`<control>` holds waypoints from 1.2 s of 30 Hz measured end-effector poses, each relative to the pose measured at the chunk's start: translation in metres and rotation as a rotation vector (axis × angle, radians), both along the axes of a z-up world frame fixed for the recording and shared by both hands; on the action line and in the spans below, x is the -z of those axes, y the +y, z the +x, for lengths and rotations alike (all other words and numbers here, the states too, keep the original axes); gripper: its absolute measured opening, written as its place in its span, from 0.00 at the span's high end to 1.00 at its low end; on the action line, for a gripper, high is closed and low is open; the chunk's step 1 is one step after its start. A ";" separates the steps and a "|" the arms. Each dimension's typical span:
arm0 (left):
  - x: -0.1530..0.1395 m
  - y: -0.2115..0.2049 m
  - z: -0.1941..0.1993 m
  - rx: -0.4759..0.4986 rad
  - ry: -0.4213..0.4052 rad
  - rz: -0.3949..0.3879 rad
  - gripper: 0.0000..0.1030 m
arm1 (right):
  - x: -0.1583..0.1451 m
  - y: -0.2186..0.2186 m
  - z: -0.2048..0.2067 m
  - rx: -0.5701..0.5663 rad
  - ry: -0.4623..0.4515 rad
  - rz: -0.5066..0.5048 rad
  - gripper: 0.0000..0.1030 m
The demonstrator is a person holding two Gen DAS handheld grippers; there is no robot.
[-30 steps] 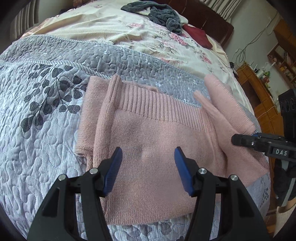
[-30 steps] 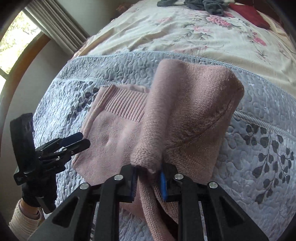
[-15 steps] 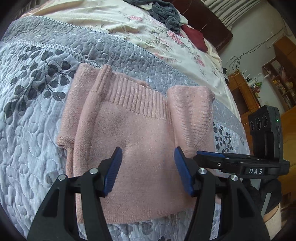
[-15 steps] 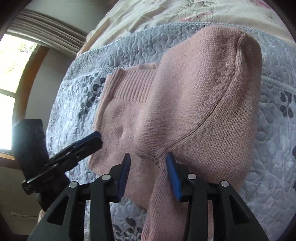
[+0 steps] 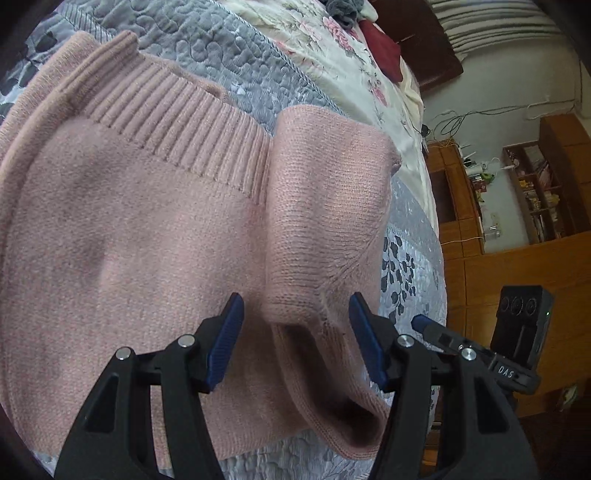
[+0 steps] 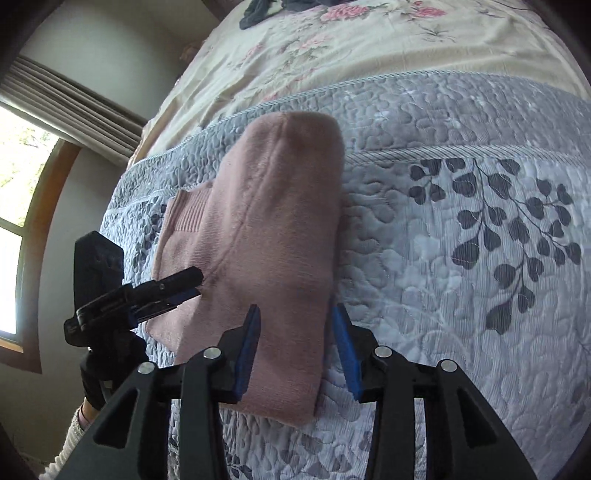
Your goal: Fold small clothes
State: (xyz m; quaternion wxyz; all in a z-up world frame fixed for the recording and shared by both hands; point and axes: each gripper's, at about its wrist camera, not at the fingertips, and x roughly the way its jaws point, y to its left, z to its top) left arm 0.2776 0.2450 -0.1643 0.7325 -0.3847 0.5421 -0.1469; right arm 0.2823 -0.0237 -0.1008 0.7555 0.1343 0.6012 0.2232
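So the pink knit sweater [image 5: 140, 229] is lying flat on the grey quilted bedspread [image 6: 461, 258], the one with the dark leaf print, and beyond that there's a cream floral blanket [image 6: 332, 48] further up the bed. The knit is a dusty pink, fine-gauge on the body with a chunky ribbed band [image 5: 177, 114] running across its far edge. One sleeve [image 5: 325, 206] is folded back over the body on the right side, so it sits as a thicker doubled panel with a rounded fold at the far end, and its open cuff [image 5: 354, 417] droops off near the bedspread at the near edge. The left gripper [image 5: 295, 332] is spread wide, blue pads either side of the sleeve's near end, with nothing pinched between them. The right gripper [image 6: 295, 350] is also wide open, its blue pads straddling the near end of the folded sleeve, not clamping anything as far as I can see. From the right wrist view you can see the left gripper [image 6: 184, 286] poking in over the sweater's left part, a bit of knitted cuff on the person's sleeve [image 6: 70, 439] below it. Some dark grey clothes [image 5: 343, 11] and a dark red item [image 5: 384, 44] sit way up by the headboard, well apart from the sweater.
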 end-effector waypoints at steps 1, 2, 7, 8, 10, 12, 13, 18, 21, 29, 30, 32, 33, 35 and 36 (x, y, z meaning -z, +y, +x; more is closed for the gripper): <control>0.003 -0.004 0.004 0.004 0.010 -0.008 0.43 | 0.004 -0.005 -0.002 0.008 0.003 0.007 0.60; 0.007 -0.008 0.006 0.006 0.018 -0.013 0.43 | 0.007 -0.009 -0.004 0.015 0.004 0.014 0.60; 0.014 -0.020 0.016 -0.005 0.036 -0.042 0.43 | 0.021 -0.024 -0.014 0.023 0.013 0.035 0.60; 0.014 -0.022 0.018 -0.005 0.035 -0.042 0.44 | 0.024 -0.023 -0.015 0.024 0.015 0.033 0.60; 0.012 -0.028 0.020 -0.002 0.032 -0.023 0.50 | 0.029 -0.025 -0.018 0.029 0.019 0.034 0.60; 0.010 -0.032 0.022 0.004 0.022 -0.014 0.65 | 0.032 -0.027 -0.018 0.038 0.023 0.045 0.60; 0.009 -0.034 0.022 0.001 0.014 -0.020 0.69 | 0.033 -0.028 -0.018 0.042 0.023 0.047 0.60; -0.006 -0.040 0.025 -0.020 -0.047 -0.002 0.80 | 0.037 -0.033 -0.021 0.060 0.032 0.051 0.60; -0.023 -0.037 0.020 -0.042 -0.101 -0.009 0.81 | 0.037 -0.035 -0.023 0.064 0.033 0.058 0.60; -0.069 0.024 0.004 -0.112 -0.198 0.007 0.82 | 0.030 -0.025 -0.029 0.037 0.015 0.067 0.60; -0.072 0.035 0.002 -0.123 -0.199 0.015 0.82 | 0.029 -0.020 -0.029 0.028 0.014 0.072 0.60; -0.075 0.059 -0.002 -0.148 -0.197 0.027 0.82 | 0.029 -0.007 -0.028 0.005 0.011 0.075 0.60; -0.075 0.071 -0.006 -0.160 -0.196 0.032 0.82 | 0.029 0.000 -0.028 -0.009 0.010 0.075 0.60; -0.076 0.092 -0.012 -0.178 -0.196 0.055 0.82 | 0.030 0.015 -0.029 -0.039 0.009 0.074 0.60; -0.076 0.102 -0.015 -0.185 -0.195 0.067 0.82 | 0.031 0.023 -0.030 -0.053 0.010 0.073 0.60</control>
